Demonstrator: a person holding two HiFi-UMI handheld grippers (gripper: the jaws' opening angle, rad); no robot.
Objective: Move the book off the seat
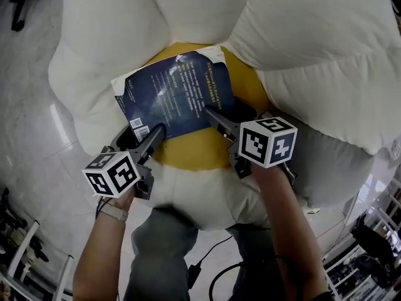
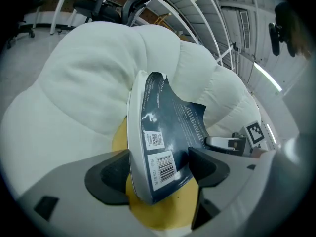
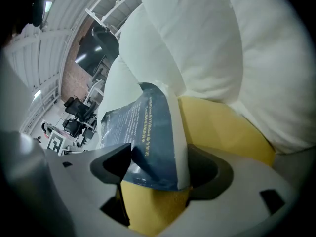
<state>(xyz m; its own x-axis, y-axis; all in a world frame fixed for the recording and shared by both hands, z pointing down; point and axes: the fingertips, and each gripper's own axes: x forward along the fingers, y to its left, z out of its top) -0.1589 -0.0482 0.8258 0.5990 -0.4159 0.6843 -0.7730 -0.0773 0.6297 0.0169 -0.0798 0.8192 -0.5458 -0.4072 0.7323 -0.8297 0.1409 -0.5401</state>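
Note:
A dark blue book with white print and a barcode lies aslant over the round yellow seat of a puffy white petal-shaped chair. My left gripper is shut on the book's near left corner. In the left gripper view, the pads press the page edge and the cover of the book, by the barcode. My right gripper is shut on the near right corner. Its own view shows the book pinched between its pads above the yellow seat.
White cushions ring the seat on the far side and both flanks. Shiny pale floor lies to the left, a grey pad to the right. Cables trail by the person's legs. Office chairs stand far off.

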